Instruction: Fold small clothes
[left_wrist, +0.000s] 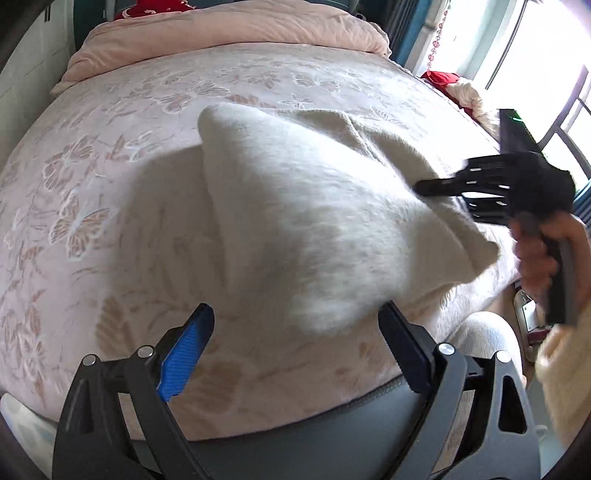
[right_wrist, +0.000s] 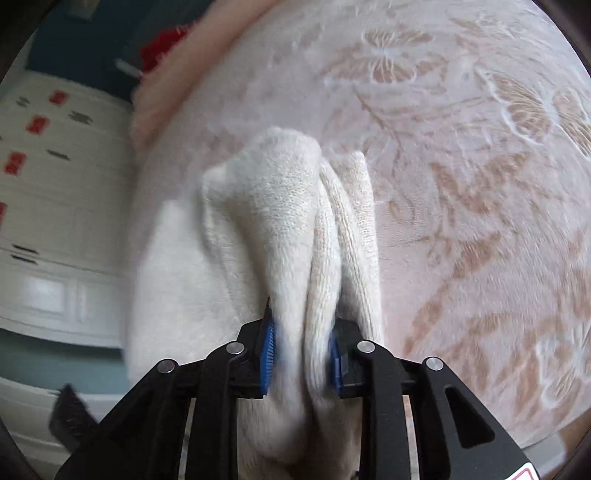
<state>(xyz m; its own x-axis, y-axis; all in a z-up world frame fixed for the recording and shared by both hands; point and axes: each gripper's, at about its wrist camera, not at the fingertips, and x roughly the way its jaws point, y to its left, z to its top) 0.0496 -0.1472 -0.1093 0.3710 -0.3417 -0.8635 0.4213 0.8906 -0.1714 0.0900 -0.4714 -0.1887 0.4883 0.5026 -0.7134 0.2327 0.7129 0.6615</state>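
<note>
A cream knitted garment (left_wrist: 310, 221) is seen lifted above the bed (left_wrist: 110, 184), which is covered by a pink spread patterned with butterflies and leaves. In the left wrist view the garment hangs in a peaked, tent-like shape over the middle of the bed, with its lower edge drooping toward the near edge and its shadow cast on the spread to the left. The left gripper (left_wrist: 295, 354) is held wide open near that near edge; the hanging hem of the garment is seen between its blue-padded finger (left_wrist: 184, 354) and its dark finger, and nothing is clamped by them. The right gripper (right_wrist: 301, 354) is closed on a bunched fold of the garment, the knit being pinched between its blue pads (right_wrist: 267, 354) and rising away from them in several thick folds. From the left wrist view the same right gripper is seen at the garment's right side, toward the right edge of the bed, gripped by a hand (left_wrist: 535, 254). A pink quilt (left_wrist: 229, 33) is bunched along the far edge of the bed. White cabinets (right_wrist: 55, 221) are visible beyond the bed in the right wrist view.
</note>
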